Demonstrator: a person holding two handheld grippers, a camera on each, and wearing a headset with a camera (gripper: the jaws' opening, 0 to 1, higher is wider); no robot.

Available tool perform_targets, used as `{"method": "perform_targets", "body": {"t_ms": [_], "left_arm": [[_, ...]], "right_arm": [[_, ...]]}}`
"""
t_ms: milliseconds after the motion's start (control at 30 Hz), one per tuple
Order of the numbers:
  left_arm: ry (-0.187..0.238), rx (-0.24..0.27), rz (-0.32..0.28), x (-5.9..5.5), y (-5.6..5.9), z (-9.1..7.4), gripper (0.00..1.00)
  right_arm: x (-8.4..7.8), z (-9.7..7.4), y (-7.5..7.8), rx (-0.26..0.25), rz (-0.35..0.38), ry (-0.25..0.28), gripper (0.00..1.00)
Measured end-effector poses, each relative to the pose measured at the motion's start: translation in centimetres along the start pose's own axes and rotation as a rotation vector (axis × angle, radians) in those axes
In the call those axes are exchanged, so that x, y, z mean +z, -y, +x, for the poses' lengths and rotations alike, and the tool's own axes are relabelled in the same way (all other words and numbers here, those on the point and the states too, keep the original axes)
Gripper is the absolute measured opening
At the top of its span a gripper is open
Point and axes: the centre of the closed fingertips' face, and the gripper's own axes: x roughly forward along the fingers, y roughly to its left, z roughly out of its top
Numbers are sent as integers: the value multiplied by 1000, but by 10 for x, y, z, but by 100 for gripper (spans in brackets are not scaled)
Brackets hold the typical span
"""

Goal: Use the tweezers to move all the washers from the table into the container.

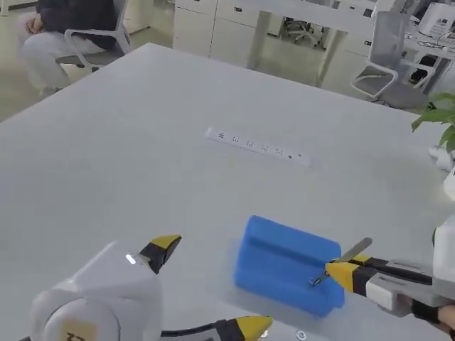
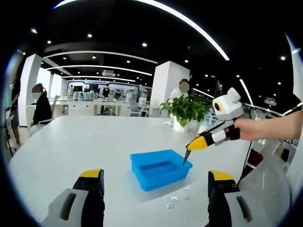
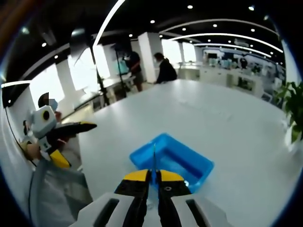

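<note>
At the bottom left of the head view, the left gripper (image 1: 208, 288) has its yellow-tipped jaws spread wide with nothing between them; its body is cut off by the frame's lower edge. Just right of its nearer jaw, one washer (image 1: 301, 335) lies on the bench (image 1: 142, 156), half lost at the bottom edge. The left gripper view shows a few washers (image 2: 174, 199) scattered on the bench just in front of the blue container (image 2: 161, 168), toward its right corner; they are too small to count surely.

At the lower right of the head view, the right gripper (image 1: 334, 273) has its jaws closed on the tweezers (image 1: 318, 280), whose tips point down over the right end of the container. Whether the tips hold a washer is too small to tell. In the right gripper view, a pale speck in the container's near corner is blurred.

Farther up, mid-frame, a white power strip (image 1: 257, 145) lies flat on the bench. At the right edge, a green plant (image 1: 437, 117) is cut off. Beyond the bench, a seated person (image 1: 64, 32) is cropped at the upper left.
</note>
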Motion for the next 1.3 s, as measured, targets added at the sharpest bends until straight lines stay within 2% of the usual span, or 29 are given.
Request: {"method": "perform_targets", "body": {"t_ms": [167, 367, 733, 1067, 1300], "left_arm": [[14, 18, -35, 1, -5, -2, 92], [-4, 9, -4, -1, -1, 0, 92], [-14, 11, -6, -4, -2, 0, 91], [-26, 6, 1, -6, -1, 1, 90], [-35, -4, -3, -8, 0, 1, 89]], "right_arm": [[-15, 6, -2, 12, 21, -21, 4], [-36, 13, -2, 18, 27, -63, 4], [-61, 20, 2, 14, 62, -106, 4], [-69, 22, 0, 22, 94, -111, 4], [-72, 23, 0, 20, 80, -121, 4]]}}
